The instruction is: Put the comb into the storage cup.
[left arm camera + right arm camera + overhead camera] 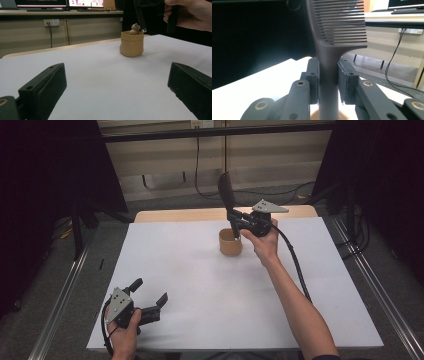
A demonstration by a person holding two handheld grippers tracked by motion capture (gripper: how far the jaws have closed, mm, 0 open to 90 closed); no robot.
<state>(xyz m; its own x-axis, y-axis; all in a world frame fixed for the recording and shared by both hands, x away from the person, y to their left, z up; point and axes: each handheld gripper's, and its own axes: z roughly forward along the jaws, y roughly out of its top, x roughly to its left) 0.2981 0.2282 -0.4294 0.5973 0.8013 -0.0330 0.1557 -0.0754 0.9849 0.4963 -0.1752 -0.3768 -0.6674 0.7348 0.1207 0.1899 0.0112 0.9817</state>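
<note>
Plainly, the comb (226, 190) is a light, stiff piece of dark plastic with a smooth handle, so it could slip or swivel if pinched loosely; the best hold is on the thick handle just below the teeth, never on the thin teeth, which look as if they could bend or snap. That is where the right tool (328, 75) has it: the jaws are clamped narrow on the handle from both sides, the comb upright, teeth above the jaws, its lower end reaching down toward the mouth of the tan cup (230, 243) at the far middle of the white counter (200, 285). A small brown figure (135, 28) sits inside the cup. The left tool (150, 296) rests at the near left, jaws wide, holding nothing, well apart from the cup.
</note>
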